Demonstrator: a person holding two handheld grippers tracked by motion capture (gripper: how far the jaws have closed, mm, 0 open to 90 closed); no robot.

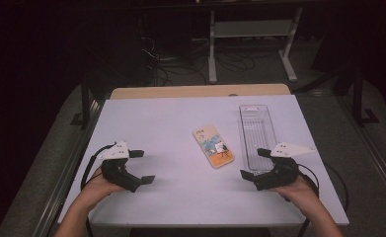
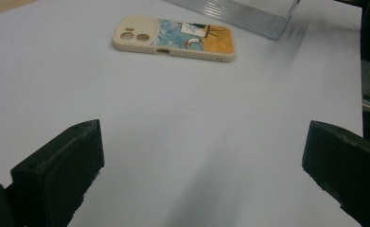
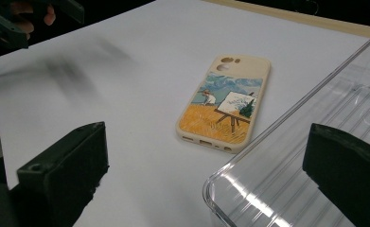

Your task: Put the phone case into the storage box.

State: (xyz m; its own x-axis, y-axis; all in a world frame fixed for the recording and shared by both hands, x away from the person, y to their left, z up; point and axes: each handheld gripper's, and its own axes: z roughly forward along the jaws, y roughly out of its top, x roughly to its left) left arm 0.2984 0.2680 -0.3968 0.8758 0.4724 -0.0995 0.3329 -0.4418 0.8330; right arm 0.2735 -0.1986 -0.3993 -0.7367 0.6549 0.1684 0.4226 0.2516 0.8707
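While both tongs rest low over the white table (image 1: 180, 197), the left gripper (image 1: 142, 167) has its jaws spread wide with nothing between them, and the right gripper (image 1: 253, 163) is spread too, at the near end of the clear tray (image 1: 257, 129). Between the two lies the phone case (image 1: 213, 146), flat, just left of the tray.

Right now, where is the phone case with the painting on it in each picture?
High view: the cream phone case with a painted field scene lies at the table's middle.
Left gripper view: top, left of centre.
Right gripper view: centre.
Shared landmark: the clear ribbed plastic tray beside it.
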